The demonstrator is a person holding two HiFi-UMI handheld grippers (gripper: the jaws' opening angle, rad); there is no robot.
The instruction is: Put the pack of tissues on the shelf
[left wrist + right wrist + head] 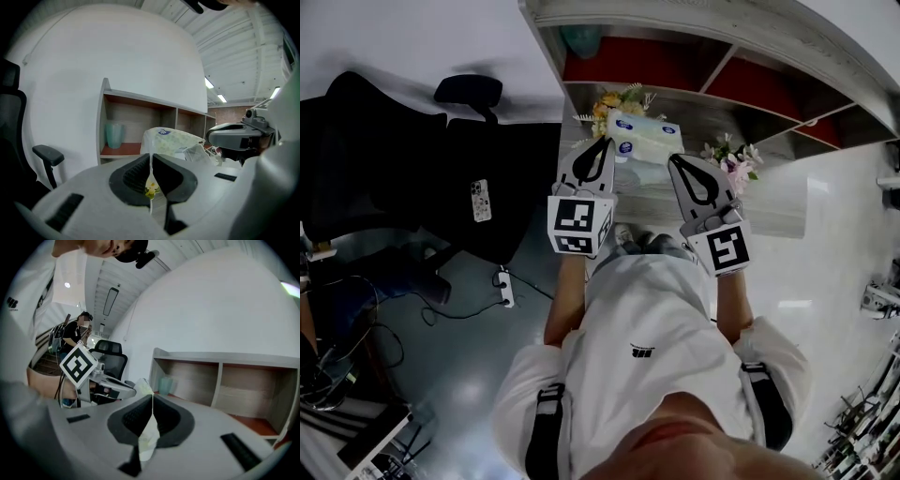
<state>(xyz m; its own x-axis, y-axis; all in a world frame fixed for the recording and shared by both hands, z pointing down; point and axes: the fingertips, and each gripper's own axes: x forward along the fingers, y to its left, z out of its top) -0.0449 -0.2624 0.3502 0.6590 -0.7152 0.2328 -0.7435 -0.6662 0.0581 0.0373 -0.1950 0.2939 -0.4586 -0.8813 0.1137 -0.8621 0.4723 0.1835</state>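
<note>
Carrying the pack of tissues [643, 137] just in front of the shelf [722, 66], over its front ledge and short of the open compartments. Pinched by the wrapper alone, at both near corners. Clamped on the left corner by the left gripper [602, 146], with jaws pressed flat together on a thin fold of film, seen edge-on in the left gripper view. Clamped on the right corner by the right gripper [674, 163], likewise closed, with a pale flap of wrapper hanging down between the jaws in the right gripper view. Cannot tell whether the pack rests on the shelf's ledge or hangs just above it.

Judged as mid-carry: pickup done, approach to the shelf largely done. Left to do: moving the pack further in, setting it down, opening both grippers, backing out.

Further into the shelf, red-floored compartments facing the pack, with a teal cup [581, 37] standing in the leftmost one. Likeliest target, as a guess, the compartment next to the cup's.

On the shelf's ledge, one flower sprig [614, 99] just left of the pack and another flower sprig [729, 159] near its right. Worth minding when lowering.

Well left of the shelf, a black office chair [394, 159].
</note>
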